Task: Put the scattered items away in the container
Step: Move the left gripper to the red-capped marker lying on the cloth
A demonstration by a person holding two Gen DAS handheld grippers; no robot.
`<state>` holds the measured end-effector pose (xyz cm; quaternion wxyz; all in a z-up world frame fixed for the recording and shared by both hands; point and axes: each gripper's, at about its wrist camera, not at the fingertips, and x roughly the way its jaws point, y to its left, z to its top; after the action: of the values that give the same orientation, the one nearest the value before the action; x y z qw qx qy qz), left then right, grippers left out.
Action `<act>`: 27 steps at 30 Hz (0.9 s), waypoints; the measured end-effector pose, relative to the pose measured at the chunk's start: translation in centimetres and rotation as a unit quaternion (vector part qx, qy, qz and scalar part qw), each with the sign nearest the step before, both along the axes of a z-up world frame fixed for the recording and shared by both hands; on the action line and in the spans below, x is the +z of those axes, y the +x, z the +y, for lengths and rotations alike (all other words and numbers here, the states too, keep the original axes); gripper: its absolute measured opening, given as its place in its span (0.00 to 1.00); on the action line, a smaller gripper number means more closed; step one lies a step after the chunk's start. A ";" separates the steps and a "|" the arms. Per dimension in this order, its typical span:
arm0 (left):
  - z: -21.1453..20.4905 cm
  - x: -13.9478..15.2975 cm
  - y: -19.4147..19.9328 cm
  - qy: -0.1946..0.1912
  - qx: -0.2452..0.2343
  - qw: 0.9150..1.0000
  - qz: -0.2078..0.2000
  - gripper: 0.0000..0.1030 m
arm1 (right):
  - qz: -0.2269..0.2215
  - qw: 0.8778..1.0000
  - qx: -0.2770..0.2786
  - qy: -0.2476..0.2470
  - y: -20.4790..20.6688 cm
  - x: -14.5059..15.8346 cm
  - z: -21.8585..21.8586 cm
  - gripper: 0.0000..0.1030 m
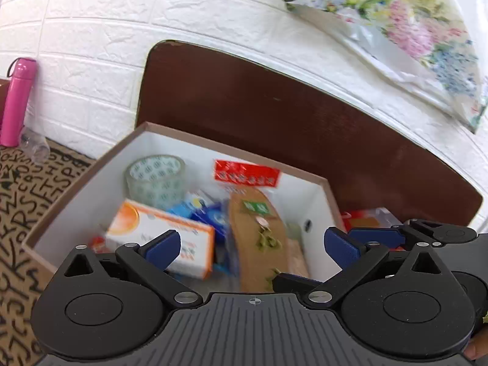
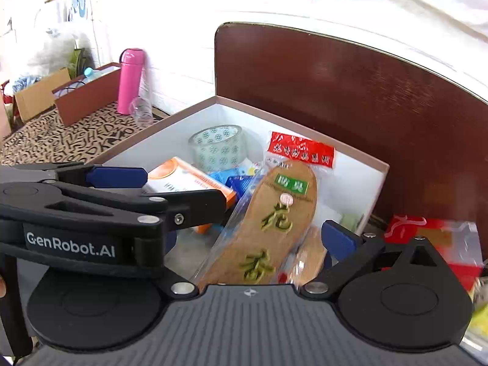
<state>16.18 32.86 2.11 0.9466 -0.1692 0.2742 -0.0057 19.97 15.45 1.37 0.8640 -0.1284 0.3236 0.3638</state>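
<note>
A white-lined cardboard box point(image 1: 76, 192) point(image 2: 375, 189) holds a tape roll point(image 1: 155, 180) point(image 2: 218, 146), an orange-and-white carton point(image 1: 161, 238) point(image 2: 183, 180), blue packets point(image 1: 210, 213) and a bagged pair of brown insoles point(image 1: 259, 238) point(image 2: 274, 222) with a red header. My left gripper point(image 1: 251, 247) is open and empty above the box's near side. My right gripper point(image 2: 253, 238) is open, its fingers on either side of the insole pack's lower end. The left gripper's body point(image 2: 91, 207) crosses the right wrist view at left. A red packet point(image 2: 442, 241) point(image 1: 366, 216) lies outside the box, to its right.
A dark brown board point(image 1: 274, 106) point(image 2: 335, 85) stands behind the box against a white brick wall. A pink bottle point(image 1: 16, 100) point(image 2: 129, 79), a clear cup point(image 2: 141, 109) and open cardboard boxes point(image 2: 85, 94) stand at the left on a letter-patterned cloth point(image 1: 18, 213). A floral bag point(image 1: 411, 36) hangs upper right.
</note>
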 end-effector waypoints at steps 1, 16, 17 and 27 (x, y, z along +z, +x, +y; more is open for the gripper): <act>-0.6 0.2 -0.7 -0.002 -0.003 1.000 -0.001 1.00 | -0.002 1.000 -0.001 0.005 -0.7 0.1 -0.6 0.98; -13.0 -0.9 -11.6 -0.052 -0.087 0.995 -0.018 1.00 | -0.063 0.998 -0.025 0.012 -13.6 0.9 -14.1 0.99; -14.0 -1.3 -11.9 -0.056 -0.100 0.993 -0.013 1.00 | -0.073 0.997 -0.034 0.009 -14.6 0.5 -15.2 0.99; -24.1 -6.8 -15.4 -0.031 -0.246 0.968 0.044 1.00 | -0.053 0.982 -0.180 0.035 -22.2 -5.8 -25.7 0.99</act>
<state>0.77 8.71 -4.66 0.8972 -0.1258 0.3488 -0.2399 -2.24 -10.21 -4.43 0.9352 -0.0564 0.2824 0.2063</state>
